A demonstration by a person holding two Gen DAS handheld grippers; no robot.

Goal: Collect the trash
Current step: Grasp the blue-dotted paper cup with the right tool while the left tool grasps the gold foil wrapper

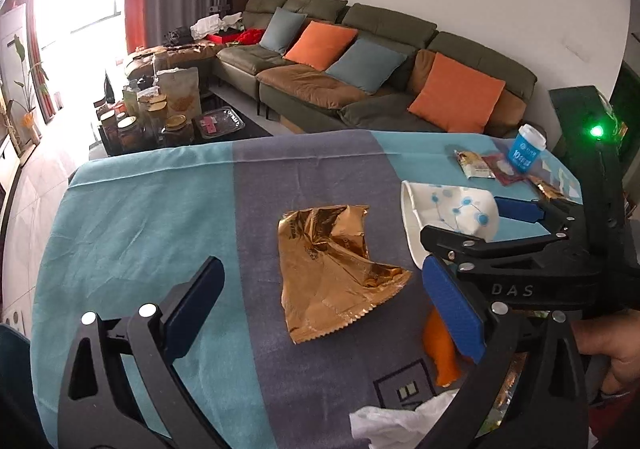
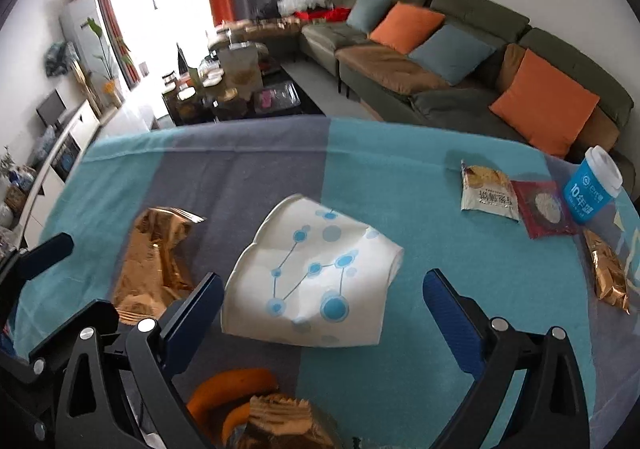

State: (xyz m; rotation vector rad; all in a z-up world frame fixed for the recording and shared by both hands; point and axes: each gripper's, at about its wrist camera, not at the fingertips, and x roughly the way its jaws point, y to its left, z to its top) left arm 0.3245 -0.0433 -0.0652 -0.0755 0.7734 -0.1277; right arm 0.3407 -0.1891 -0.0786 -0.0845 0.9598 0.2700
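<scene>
1. Trash lies scattered on the blue-and-grey tablecloth (image 1: 140, 217); judging by the poses, collection is mid-way, with both tools lining up on separate pieces.
2. Left gripper (image 1: 320, 301) hovers wide open, empty, astride the crumpled gold foil wrapper (image 1: 332, 269).
3. Right gripper (image 2: 320, 313) is also spread wide and empty, framing the flattened paper cup (image 2: 312, 277) lying on its side.
4. Next move probably calls for lowering and pinching a raised fold, since both pieces lie flat.
5. Nearby: orange peel (image 2: 228, 385), white tissue (image 1: 392, 425), snack packets (image 2: 488, 189) and an upright blue cup (image 2: 592, 185), well apart.
</scene>
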